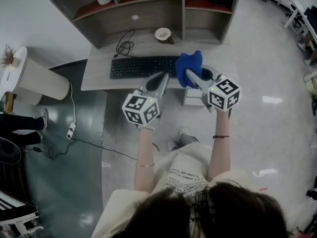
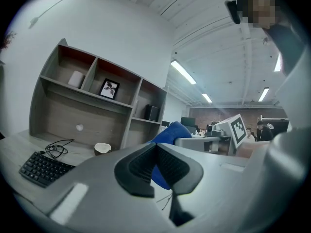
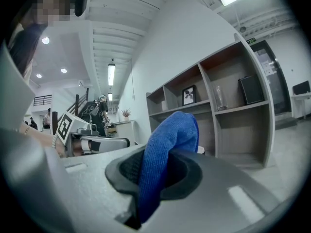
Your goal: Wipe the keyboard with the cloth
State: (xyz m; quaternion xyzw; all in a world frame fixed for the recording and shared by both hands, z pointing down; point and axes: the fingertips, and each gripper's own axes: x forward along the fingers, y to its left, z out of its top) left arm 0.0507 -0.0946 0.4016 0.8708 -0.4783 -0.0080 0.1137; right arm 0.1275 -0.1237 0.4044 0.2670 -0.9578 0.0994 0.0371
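A black keyboard [image 1: 143, 67] lies on the grey desk [image 1: 96, 73], and it also shows low at the left as the keyboard [image 2: 43, 168]. My right gripper [image 1: 190, 74] is shut on a blue cloth [image 1: 189, 67] and holds it in the air over the keyboard's right end. The cloth [image 3: 167, 152] stands up between the pads of the right gripper [image 3: 153, 176]. My left gripper [image 1: 164, 78] hovers just left of the cloth, above the keyboard's near edge. Its jaws are together with nothing between them. Beyond the left gripper [image 2: 156, 147] the cloth [image 2: 169, 131] is visible.
A white cup [image 1: 163, 34] and a coiled black cable [image 1: 125, 46] lie on the desk behind the keyboard. A shelf unit [image 1: 148, 4] rises at the desk's back. A white round cabinet [image 1: 37, 78] and a power strip [image 1: 71, 130] stand on the floor at the left.
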